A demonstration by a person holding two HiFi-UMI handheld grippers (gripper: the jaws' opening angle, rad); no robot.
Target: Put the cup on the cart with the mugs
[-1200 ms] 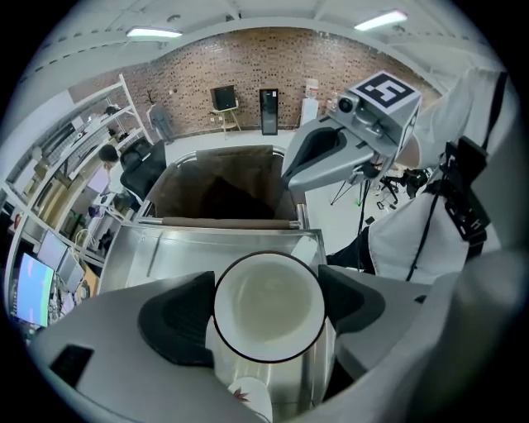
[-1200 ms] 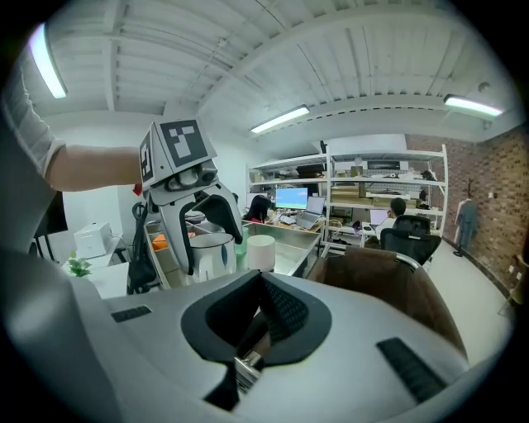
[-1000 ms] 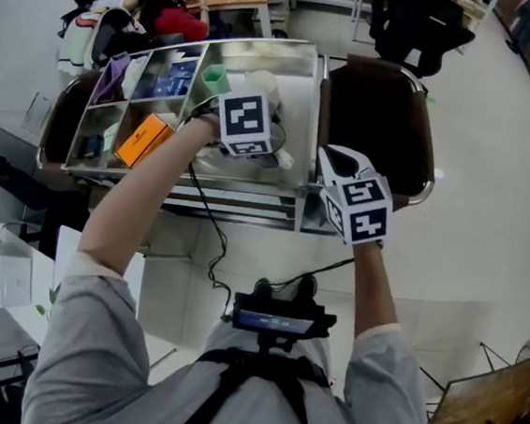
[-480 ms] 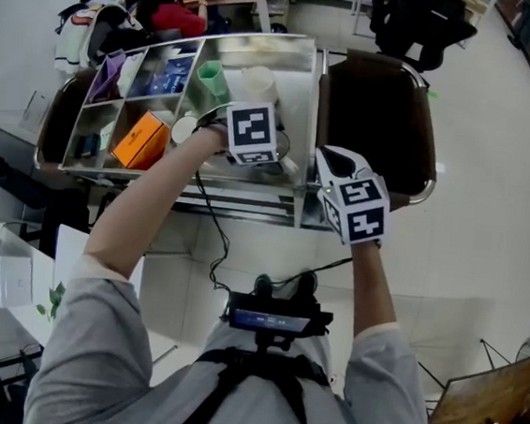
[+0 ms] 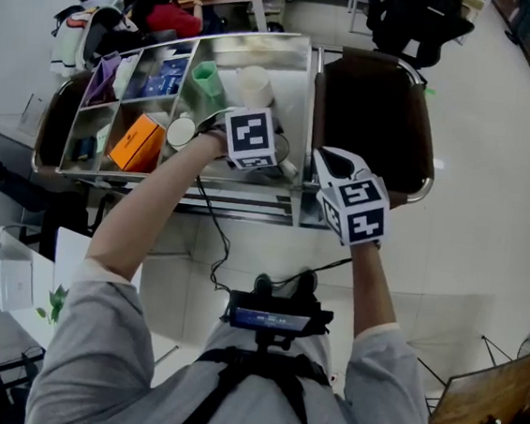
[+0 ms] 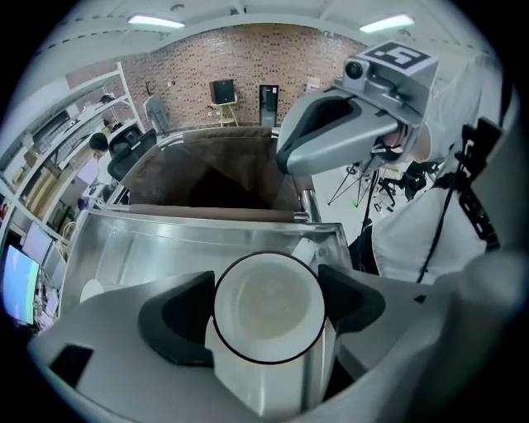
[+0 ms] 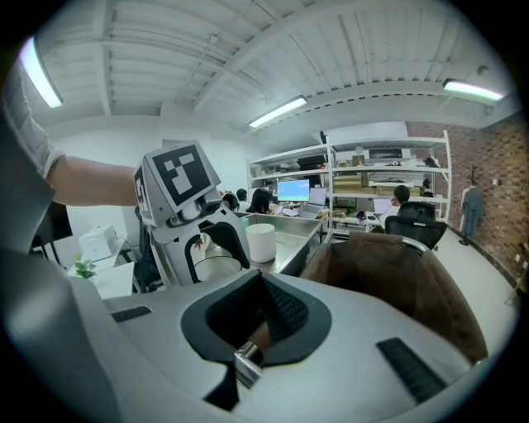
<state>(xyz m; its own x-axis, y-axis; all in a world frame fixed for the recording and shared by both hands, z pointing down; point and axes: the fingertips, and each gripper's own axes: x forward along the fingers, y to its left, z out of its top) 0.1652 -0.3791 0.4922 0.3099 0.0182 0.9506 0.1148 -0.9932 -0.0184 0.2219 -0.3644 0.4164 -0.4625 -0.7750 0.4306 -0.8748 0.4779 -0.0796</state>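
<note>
My left gripper [image 6: 267,307] is shut on a white cup [image 6: 266,330], whose round open rim sits between the two dark pads. In the head view that gripper [image 5: 252,156] hangs over the near part of the steel cart tray [image 5: 295,59]. On the tray stand a white mug [image 5: 253,85], a green cup [image 5: 203,82] and a small white mug [image 5: 180,132]. My right gripper [image 5: 330,171] hovers at the tray's right edge, and in its own view it [image 7: 248,347] is shut with nothing in it.
A dark brown bag-lined bin [image 5: 374,114] hangs on the cart's right end. The cart's left compartments hold an orange box [image 5: 136,141] and other packets. Desks, a black chair [image 5: 412,24] and a person seated at the back stand beyond the cart.
My left gripper with the cup has drifted slightly toward the tray's near edge, and the green cup and small white mug now show beside it. The right gripper has barely moved.
</note>
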